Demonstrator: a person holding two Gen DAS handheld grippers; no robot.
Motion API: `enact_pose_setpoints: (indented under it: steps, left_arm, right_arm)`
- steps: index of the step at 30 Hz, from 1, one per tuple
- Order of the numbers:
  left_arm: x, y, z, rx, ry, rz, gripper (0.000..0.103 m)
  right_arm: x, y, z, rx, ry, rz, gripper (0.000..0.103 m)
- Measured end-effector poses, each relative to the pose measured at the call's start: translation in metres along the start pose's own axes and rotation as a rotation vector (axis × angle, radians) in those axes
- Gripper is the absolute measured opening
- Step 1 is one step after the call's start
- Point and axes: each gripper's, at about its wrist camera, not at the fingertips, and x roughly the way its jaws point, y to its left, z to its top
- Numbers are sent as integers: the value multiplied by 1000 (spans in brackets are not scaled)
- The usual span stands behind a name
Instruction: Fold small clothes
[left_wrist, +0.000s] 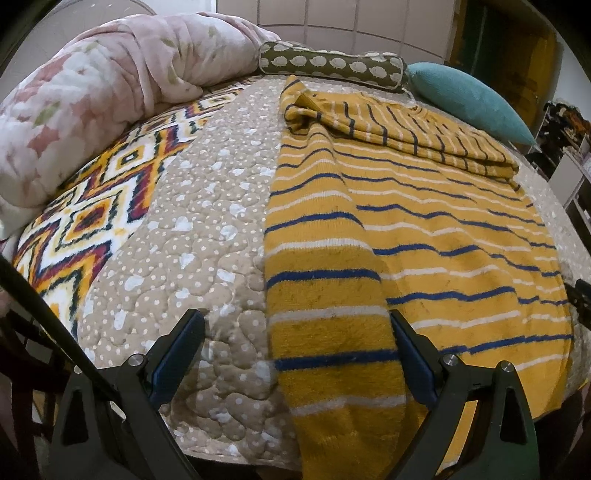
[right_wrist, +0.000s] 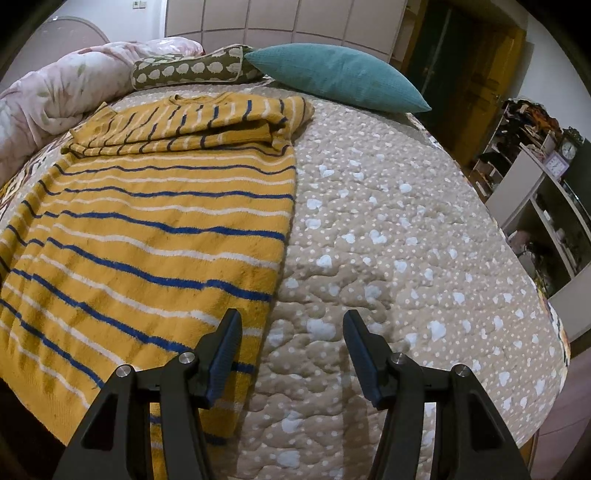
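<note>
- Left gripper (left_wrist: 297, 354), nearest the lens: jaws wide, straddling the near left hem of the striped sweater (left_wrist: 406, 236); pads not pressing the cloth.
- Right gripper (right_wrist: 291, 350): jaws wide; left finger (right_wrist: 225, 350) over the sweater's right edge, right finger over bare quilt (right_wrist: 406, 258).
- Sweater: mustard knit, blue and white stripes, spread flat on the bed near the foot edge, left sleeve folded down over the body, top part folded across in a thick band.
- Beyond: teal cushion (right_wrist: 332, 77), olive bolster with white hedgehog print (left_wrist: 332, 68), pink floral duvet (left_wrist: 92, 103) heaped at left.
- Shelving unit (right_wrist: 535, 206) at right holds clutter, too small to identify; two clocks on top.
</note>
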Motion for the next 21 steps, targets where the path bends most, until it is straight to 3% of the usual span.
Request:
enact_pose_setpoints:
  steps: [12, 21]
  left_arm:
    - [7, -6, -1, 20, 6, 30, 98]
    - [11, -10, -3, 32, -4, 44, 103]
  right_arm:
    - [5, -2, -5, 27, 9, 17, 66]
    - [9, -10, -14, 143, 45, 57, 70]
